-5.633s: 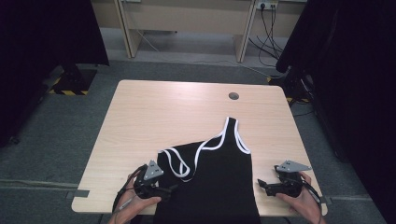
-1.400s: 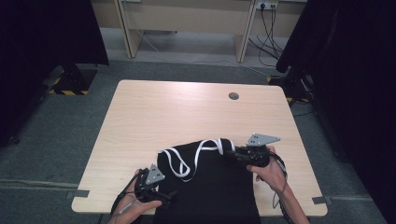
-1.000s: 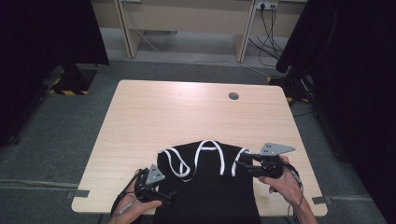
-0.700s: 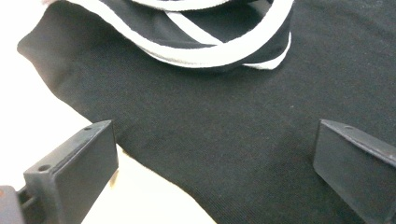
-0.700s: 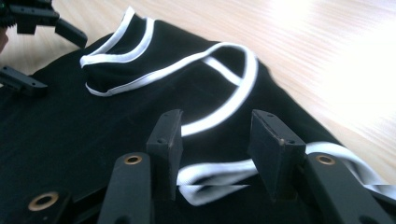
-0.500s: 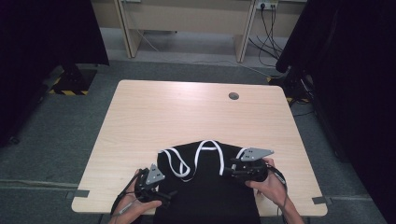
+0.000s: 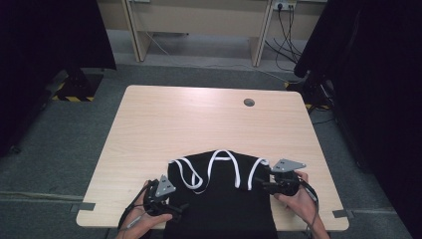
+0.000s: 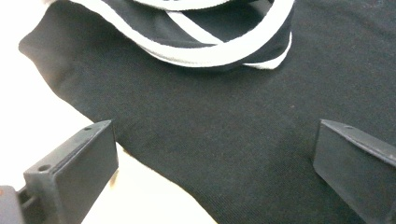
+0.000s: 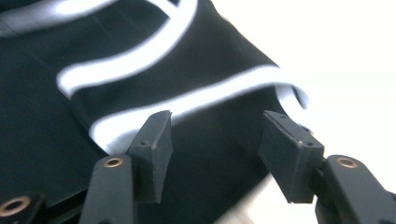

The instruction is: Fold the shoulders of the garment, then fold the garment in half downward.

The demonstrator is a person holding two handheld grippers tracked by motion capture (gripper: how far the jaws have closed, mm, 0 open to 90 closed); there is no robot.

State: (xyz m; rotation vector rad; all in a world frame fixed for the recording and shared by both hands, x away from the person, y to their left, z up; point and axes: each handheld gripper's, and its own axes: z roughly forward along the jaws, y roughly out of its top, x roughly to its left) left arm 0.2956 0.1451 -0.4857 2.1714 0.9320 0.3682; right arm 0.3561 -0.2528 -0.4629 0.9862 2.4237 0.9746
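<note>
A black sleeveless top (image 7: 224, 204) with white trim (image 7: 221, 158) lies at the table's near edge, its strap end folded back over its body. My left gripper (image 7: 180, 209) rests at the top's left edge, jaws wide apart over black cloth (image 8: 233, 116) and bare table. My right gripper (image 7: 261, 183) sits at the top's right edge beside a white-trimmed strap. Its jaws have just been opening and stand apart (image 9: 217, 121), with the cloth (image 9: 46, 140) lying under and between them, not pinched.
The light wooden table (image 7: 199, 119) has a round cable hole (image 7: 249, 102) near its far edge. Dark curtains hang at both sides. A desk frame and cables stand beyond the table on grey carpet.
The right gripper has come nearer and lower, laying the strap end down on the top's body, and its jaws have spread off the cloth. The left gripper has stayed still.
</note>
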